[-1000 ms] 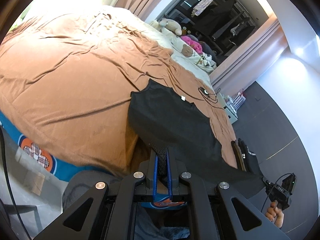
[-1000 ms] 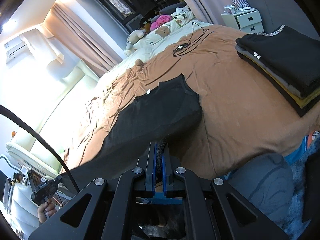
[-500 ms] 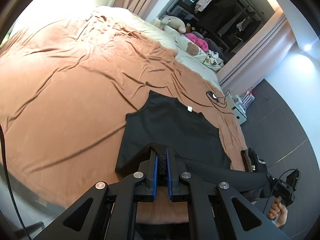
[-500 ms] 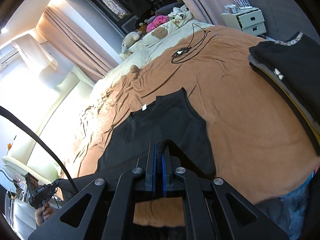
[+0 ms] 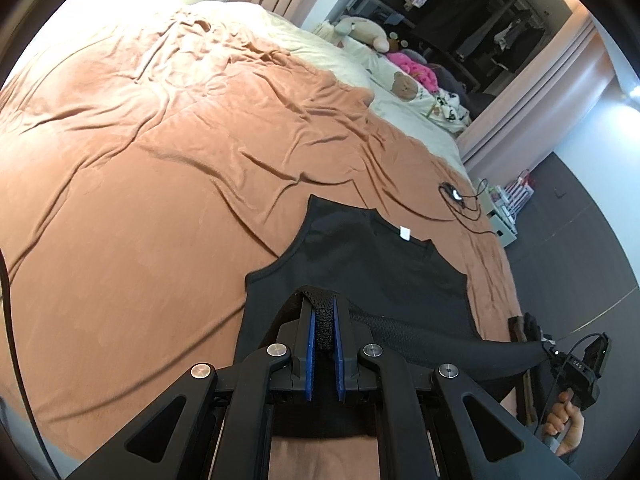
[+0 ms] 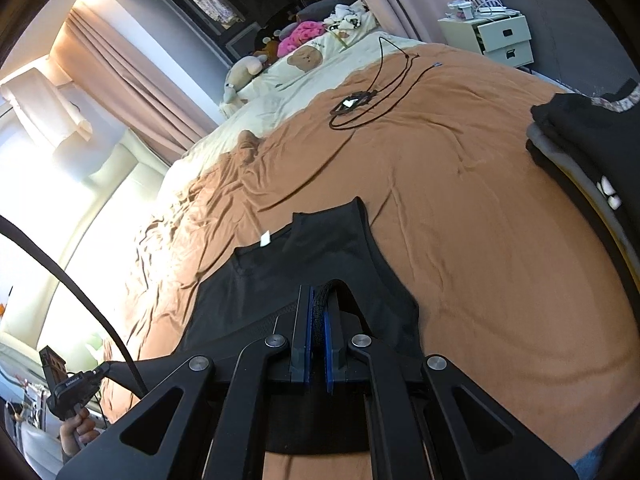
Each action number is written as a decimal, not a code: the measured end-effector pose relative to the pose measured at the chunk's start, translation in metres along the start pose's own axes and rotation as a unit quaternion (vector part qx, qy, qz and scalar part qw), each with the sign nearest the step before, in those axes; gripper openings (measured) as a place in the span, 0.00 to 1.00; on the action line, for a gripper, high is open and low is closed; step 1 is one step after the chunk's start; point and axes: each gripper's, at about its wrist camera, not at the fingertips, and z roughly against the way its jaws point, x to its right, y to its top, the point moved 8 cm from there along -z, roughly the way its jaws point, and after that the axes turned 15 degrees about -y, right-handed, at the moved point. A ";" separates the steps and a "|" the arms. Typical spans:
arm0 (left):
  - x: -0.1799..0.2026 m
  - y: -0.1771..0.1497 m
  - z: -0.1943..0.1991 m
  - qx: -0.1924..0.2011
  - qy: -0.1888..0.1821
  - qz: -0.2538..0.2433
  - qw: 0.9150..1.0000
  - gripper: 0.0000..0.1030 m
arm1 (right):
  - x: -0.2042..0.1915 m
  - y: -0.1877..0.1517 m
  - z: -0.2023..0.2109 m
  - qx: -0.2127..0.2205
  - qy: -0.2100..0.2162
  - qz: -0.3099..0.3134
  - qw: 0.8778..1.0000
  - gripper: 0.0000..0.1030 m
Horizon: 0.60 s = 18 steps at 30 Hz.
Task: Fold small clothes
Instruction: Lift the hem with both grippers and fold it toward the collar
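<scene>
1. Left wrist view: a second ago the black tank top [image 5: 372,272] hung partly over the near edge of the bed; now its body lies spread on the brown bedspread [image 5: 160,184], neckline and white label toward the pillows. Only the lower hem is off the cover, pinched between the blue pads of the left gripper [image 5: 323,344], whose jaws are clamped on that fold of knit fabric. The hem runs taut to the right, toward the right gripper [image 5: 576,368], seen at the frame edge in the person's hand [image 5: 560,420]. The left gripper points downward over the near part of the garment.

2. Right wrist view: the same shift shows here. The garment has been carried farther onto the bed and now lies flatter, armholes and straps open. The right gripper [image 6: 316,344] is closed tight on the hem's other corner, also tilted downward. The left gripper [image 6: 68,392] appears at lower left. A stack of folded clothes [image 6: 592,148] rests on the right, well apart, and a black cable [image 6: 372,96] lies beyond.

3. Judgement: laying out seems nearly done; the next move is probably bringing the held hem toward the neckline.
</scene>
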 end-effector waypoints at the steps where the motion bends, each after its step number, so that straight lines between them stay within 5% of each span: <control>1: -0.002 0.003 -0.006 -0.002 0.002 0.002 1.000 0.08 | -0.001 0.003 -0.005 -0.002 -0.001 -0.001 1.000 0.01; 18: -0.039 0.051 -0.093 -0.051 0.038 0.011 0.998 0.08 | -0.013 0.047 -0.095 -0.036 -0.029 -0.005 0.999 0.01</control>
